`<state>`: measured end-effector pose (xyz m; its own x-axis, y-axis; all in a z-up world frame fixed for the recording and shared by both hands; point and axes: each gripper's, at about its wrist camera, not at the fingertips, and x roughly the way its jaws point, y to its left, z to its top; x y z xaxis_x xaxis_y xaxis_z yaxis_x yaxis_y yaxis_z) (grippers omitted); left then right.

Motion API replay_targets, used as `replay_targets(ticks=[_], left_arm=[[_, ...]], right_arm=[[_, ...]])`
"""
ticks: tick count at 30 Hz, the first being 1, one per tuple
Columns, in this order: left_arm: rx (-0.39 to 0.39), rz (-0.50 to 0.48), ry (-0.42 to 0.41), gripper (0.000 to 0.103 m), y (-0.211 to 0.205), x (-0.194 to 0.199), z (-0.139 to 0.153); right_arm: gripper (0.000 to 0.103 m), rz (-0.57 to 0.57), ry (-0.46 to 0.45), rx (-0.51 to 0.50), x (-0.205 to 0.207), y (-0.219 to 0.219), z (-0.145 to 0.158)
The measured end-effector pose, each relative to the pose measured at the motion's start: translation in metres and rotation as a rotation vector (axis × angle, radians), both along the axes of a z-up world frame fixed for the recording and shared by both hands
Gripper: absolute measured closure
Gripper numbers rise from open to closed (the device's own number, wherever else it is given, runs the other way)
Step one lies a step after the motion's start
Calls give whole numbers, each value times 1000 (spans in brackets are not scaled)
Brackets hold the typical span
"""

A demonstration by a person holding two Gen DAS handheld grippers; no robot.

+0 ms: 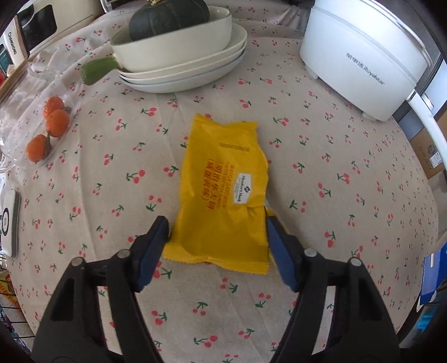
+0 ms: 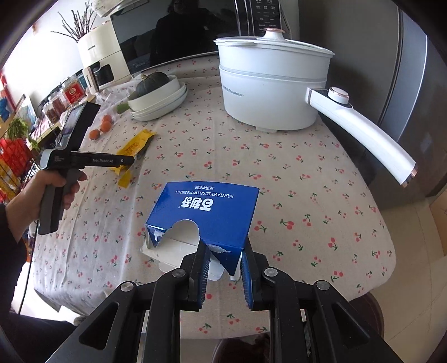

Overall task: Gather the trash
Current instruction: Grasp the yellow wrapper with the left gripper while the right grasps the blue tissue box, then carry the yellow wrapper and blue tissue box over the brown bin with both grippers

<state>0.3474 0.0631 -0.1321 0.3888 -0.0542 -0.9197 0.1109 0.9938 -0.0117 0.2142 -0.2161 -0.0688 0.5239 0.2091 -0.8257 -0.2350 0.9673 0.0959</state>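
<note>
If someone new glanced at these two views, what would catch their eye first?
Probably the yellow wrapper lying on the cherry-print tablecloth, between the fingers of the left gripper. Next, the torn blue biscuit box pinched at a corner by the right gripper, with the white electric pot behind.

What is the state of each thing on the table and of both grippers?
Wrapper: flat on the cloth, between the left gripper's pads.
Left gripper: open around the wrapper.
Box: torn open, held.
Right gripper: shut on the box.
Pot: lid on.
Squash: in the bowl.
</note>
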Motion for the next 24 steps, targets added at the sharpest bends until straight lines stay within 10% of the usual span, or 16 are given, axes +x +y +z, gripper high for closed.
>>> replay_targets(ticks=[9,24], left_arm=[[15,2,-45,62,-11,-33,8],[-117,34,-5,68,-14,-154,40]], right_arm=[[82,-39,23,8,-6,-18,-4],[82,-132,-21,54,-64,-44,30]])
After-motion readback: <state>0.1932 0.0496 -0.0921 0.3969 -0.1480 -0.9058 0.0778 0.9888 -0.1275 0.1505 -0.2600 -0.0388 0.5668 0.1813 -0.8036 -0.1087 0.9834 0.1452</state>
